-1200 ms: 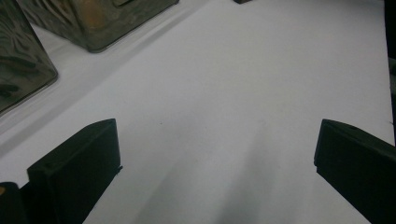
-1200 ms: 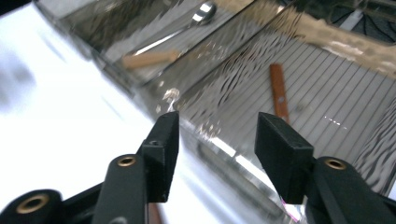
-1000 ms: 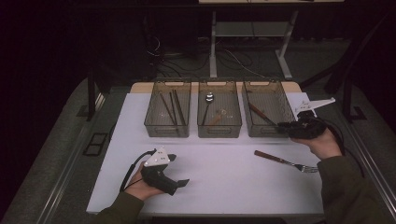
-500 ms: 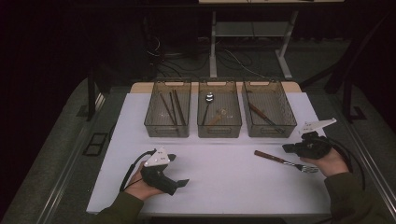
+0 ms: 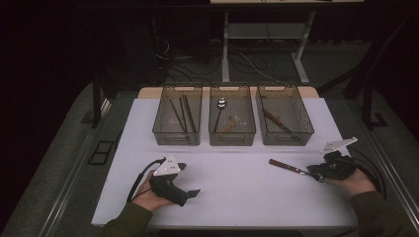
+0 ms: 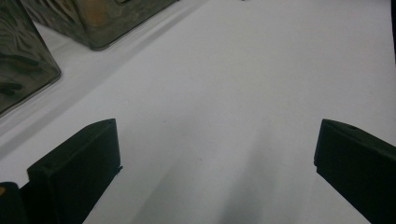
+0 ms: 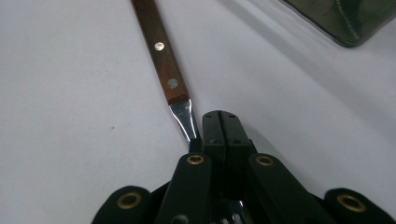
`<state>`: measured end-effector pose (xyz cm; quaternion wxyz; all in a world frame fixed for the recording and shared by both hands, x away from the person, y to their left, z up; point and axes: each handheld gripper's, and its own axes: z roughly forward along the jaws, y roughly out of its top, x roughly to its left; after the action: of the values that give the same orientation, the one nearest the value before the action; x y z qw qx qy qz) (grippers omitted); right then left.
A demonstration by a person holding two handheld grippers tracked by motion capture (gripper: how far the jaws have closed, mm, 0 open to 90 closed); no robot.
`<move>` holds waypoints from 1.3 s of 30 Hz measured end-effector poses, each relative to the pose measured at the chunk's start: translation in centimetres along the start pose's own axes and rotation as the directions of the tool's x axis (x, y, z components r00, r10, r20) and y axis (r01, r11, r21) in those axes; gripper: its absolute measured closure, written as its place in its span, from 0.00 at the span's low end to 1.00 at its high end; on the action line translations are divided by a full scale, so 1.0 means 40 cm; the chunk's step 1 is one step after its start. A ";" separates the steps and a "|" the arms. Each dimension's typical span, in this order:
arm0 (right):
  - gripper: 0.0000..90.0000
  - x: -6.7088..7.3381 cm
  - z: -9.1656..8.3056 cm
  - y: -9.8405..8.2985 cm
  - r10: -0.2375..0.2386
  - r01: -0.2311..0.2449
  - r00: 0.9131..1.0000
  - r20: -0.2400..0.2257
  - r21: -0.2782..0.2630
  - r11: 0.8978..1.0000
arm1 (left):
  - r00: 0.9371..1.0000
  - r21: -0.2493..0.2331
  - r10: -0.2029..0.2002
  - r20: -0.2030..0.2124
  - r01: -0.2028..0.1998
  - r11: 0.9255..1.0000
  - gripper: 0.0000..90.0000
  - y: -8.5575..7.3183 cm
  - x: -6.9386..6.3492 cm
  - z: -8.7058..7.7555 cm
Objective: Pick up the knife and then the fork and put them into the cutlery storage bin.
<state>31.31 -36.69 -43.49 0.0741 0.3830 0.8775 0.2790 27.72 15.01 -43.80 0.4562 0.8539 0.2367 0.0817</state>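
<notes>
A fork (image 5: 289,168) with a riveted wooden handle (image 7: 161,51) lies flat on the white table (image 5: 237,197) at the right. My right gripper (image 5: 313,174) rests low over the fork's tine end, jaws pressed together with nothing between them. In the right gripper view the shut gripper (image 7: 220,125) sits just right of the fork's metal neck (image 7: 187,122), and the tines run under its body. My left gripper (image 5: 190,192) rests on the table at the near left; its jaws stand wide apart over bare table (image 6: 217,140).
Three clear bins stand in a row at the back: the left bin (image 5: 177,137) holds dark sticks, the middle bin (image 5: 232,138) a spoon, the right bin (image 5: 285,139) a wooden-handled utensil. Table edges run close beside both hands.
My right hand has come down and toward me from beside the right bin to the fork's tine end. The left hand and the fork have stayed put.
</notes>
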 end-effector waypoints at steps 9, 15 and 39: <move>1.00 0.036 0.000 -0.001 -0.041 0.043 0.997 -0.062 0.023 0.999 | 1.000 -0.002 0.000 0.003 0.000 1.000 0.00 0.000 -0.003 0.000; 0.99 0.054 -0.010 -0.027 -0.047 0.048 0.996 -0.079 0.009 0.999 | 1.000 0.003 0.005 0.007 -0.005 1.000 0.00 0.001 -0.005 0.003; 0.82 0.094 0.042 0.015 -0.121 0.117 0.992 -0.045 -0.070 0.991 | 1.000 0.006 0.011 0.008 -0.011 1.000 0.00 0.002 -0.004 0.004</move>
<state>29.64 -32.94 -44.27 0.0817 0.3203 0.8904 0.3128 27.66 14.78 -43.81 0.4540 0.8570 0.2303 0.0800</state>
